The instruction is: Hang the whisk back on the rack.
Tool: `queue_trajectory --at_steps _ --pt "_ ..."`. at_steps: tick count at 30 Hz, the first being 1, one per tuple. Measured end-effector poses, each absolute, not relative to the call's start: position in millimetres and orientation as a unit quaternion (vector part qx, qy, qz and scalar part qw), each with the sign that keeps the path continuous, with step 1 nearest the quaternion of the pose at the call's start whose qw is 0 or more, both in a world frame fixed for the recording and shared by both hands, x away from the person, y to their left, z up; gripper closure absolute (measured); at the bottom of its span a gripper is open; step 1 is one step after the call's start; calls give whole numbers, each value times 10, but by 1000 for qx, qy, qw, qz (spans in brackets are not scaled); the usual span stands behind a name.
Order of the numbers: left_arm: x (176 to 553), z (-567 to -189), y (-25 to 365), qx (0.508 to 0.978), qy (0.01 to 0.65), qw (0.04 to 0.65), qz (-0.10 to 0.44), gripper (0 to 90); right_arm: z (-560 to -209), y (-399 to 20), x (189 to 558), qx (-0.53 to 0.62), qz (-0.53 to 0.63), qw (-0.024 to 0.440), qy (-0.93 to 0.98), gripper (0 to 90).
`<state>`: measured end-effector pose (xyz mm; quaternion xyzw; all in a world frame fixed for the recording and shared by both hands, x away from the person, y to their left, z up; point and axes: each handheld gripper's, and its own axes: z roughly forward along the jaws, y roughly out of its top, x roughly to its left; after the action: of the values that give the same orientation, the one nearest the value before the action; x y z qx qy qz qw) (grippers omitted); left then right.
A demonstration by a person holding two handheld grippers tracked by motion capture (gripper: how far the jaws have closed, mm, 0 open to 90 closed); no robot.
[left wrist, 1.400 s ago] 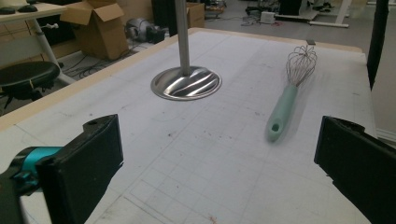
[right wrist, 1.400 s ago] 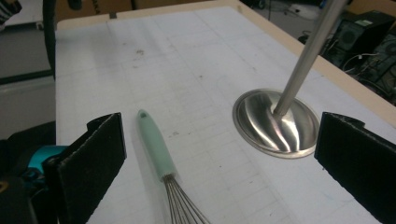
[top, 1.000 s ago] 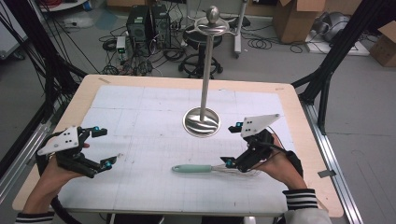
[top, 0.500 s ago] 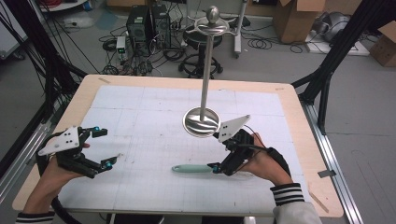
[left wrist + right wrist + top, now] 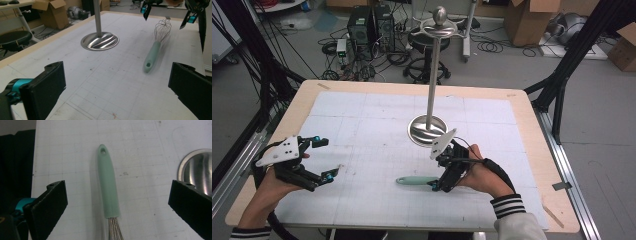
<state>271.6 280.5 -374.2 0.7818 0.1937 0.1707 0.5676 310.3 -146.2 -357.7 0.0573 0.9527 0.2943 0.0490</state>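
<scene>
A whisk with a mint-green handle (image 5: 414, 180) lies flat on the white gridded mat, handle pointing left. In the right gripper view the handle (image 5: 107, 182) runs straight up between my wide-apart jaws, the wires starting at the bottom edge. My right gripper (image 5: 443, 172) is open, tilted over the whisk's wire end and straddling it without touching. My left gripper (image 5: 328, 159) hovers open at the mat's left side, holding nothing. The left gripper view shows the whisk (image 5: 152, 57) beyond its own jaws and the right gripper (image 5: 167, 13) above the wire head.
A tall metal stand with a round shiny base (image 5: 428, 131) rises behind the right gripper; its base (image 5: 197, 170) is close to the right jaw. The wooden table edge (image 5: 532, 130) frames the mat. Boxes, cables and a stool lie on the floor beyond.
My right gripper has moved left and down over the whisk's wire end, tilting so its jaws straddle it. The left gripper and the whisk have stayed put.
</scene>
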Motion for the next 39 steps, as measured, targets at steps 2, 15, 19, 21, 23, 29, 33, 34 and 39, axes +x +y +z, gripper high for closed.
queue_trajectory --at_steps 2,15,19,21,23,29,33,34,39 --pt "2716 -3744 2809 782 195 567 171 17 -3600 -1441 3102 54 286 52 955 9" --pt "2722 -3748 2805 783 194 565 173 17 -3782 -1329 3119 51 257 54 964 10" --pt "2718 -3748 2802 783 194 565 172 17 -3824 -1296 3111 51 249 50 966 10" --pt "2716 -3749 2800 783 195 565 171 17 -3851 -1277 3109 49 243 49 968 9" --pt "2717 -3748 2801 783 195 566 172 17 -3862 -1265 3106 47 234 49 970 10" --pt "2718 -3748 2802 783 194 565 172 17 -3950 -1226 3104 60 221 41 973 10" --pt "2716 -3748 2799 783 195 565 171 17 -3984 -1198 3108 53 217 45 974 55" --pt "2717 -3748 2800 783 194 566 172 17 -3994 -1190 3101 55 211 43 975 65" --pt "2720 -3752 2793 783 194 565 171 17 -4028 -1165 3109 47 203 57 976 189"
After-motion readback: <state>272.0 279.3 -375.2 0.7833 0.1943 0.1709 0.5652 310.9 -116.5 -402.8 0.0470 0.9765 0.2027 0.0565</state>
